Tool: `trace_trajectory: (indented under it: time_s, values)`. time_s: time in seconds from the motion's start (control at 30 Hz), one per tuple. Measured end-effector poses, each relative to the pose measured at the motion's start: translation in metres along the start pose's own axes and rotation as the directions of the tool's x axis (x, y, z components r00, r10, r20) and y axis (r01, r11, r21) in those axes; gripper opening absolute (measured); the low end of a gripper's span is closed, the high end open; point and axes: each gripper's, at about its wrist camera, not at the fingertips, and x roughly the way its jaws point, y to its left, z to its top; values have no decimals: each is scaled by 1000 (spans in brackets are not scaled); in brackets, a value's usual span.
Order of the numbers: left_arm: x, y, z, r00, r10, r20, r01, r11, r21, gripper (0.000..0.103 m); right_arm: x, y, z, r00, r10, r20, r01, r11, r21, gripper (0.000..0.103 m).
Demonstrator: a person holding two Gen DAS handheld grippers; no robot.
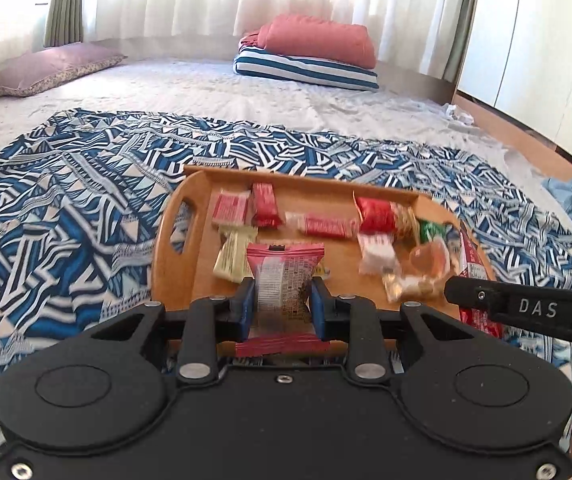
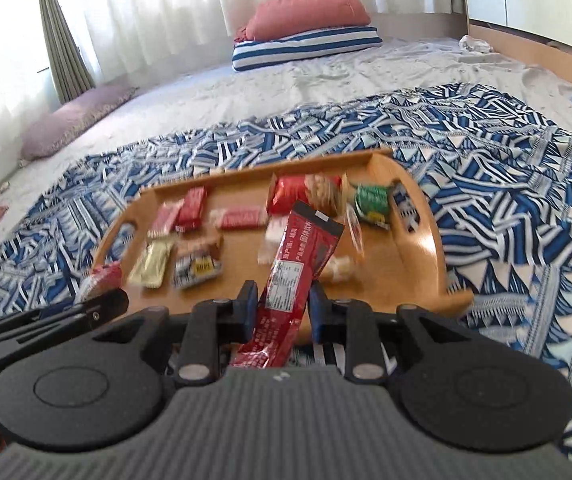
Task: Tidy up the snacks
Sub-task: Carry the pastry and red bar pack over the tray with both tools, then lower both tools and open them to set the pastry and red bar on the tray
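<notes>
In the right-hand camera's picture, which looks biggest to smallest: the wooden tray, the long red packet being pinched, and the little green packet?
1. Wooden tray, by far the widest.
2. Long red packet, shut in the right gripper; it sits nearest the lens, which inflates it.
3. Green packet, at the tray's far side, so distance shrinks it somewhat.

"DAS" on right gripper (image 1: 526, 308)
</notes>
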Motion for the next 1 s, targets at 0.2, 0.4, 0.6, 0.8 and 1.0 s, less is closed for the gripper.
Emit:
trace_trajectory:
  time_s: [0.2,0.4,0.6,0.8,1.0]
  values:
    - [24,3,20,1000,-4,5,4,1000,11,27,17,-1,24,994,106,18,-106,994,-6,29]
    - [58,11,28,999,21,-36,-21,1000,0,27,45,12,37,991,131,6,-130,989,-72,29]
    - [87,16,29,996,58,-62,-58,998,1,27,84,18,40,992,121,-40,-124,989,-78,29]
    - [102,17,25,995,78,-70,-77,997,15,27,100,25,40,995,89,-45,-94,986,-137,30]
    - [111,17,21,993,89,-75,-87,996,31,27,114,26,34,996,60,-65,-71,982,-173,30]
